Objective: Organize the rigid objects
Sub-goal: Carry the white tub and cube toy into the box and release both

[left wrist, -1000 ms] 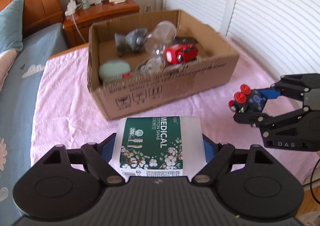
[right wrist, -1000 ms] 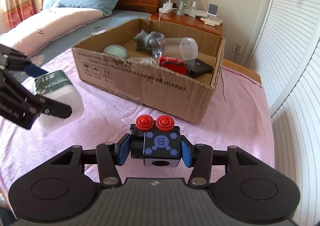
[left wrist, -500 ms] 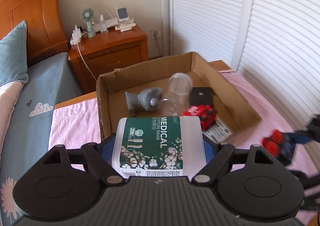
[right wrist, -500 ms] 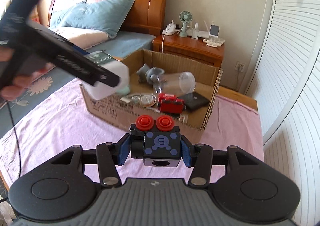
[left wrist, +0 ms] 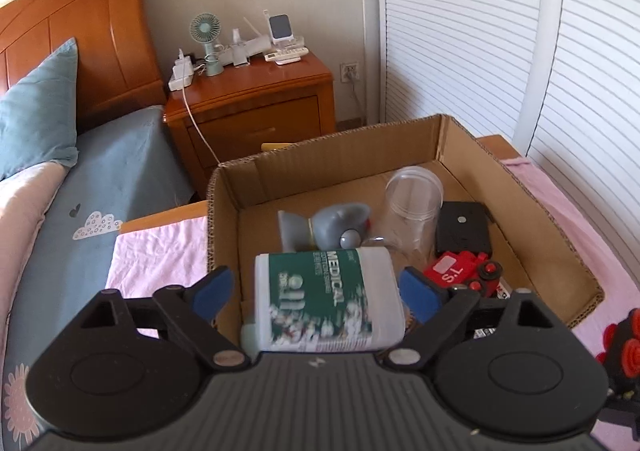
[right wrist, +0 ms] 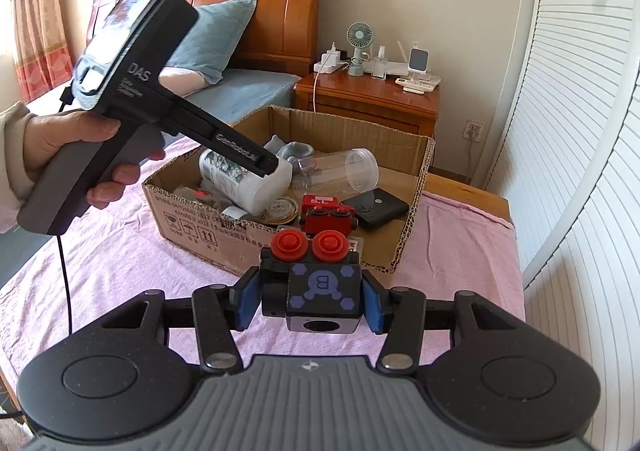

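White cotton-swab tub [left wrist: 324, 301] sits loose between the spread left hand-held gripper [left wrist: 318, 289] over the cardboard box [left wrist: 520, 187].

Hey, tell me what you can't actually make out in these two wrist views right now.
- Left wrist view: the cotton swab tub label is motion-blurred; only "MEDICAL" reads.
- Left wrist view: the black block toy is cut off by the right edge.
- Right wrist view: the left gripper hides where the tub touches the cardboard box.
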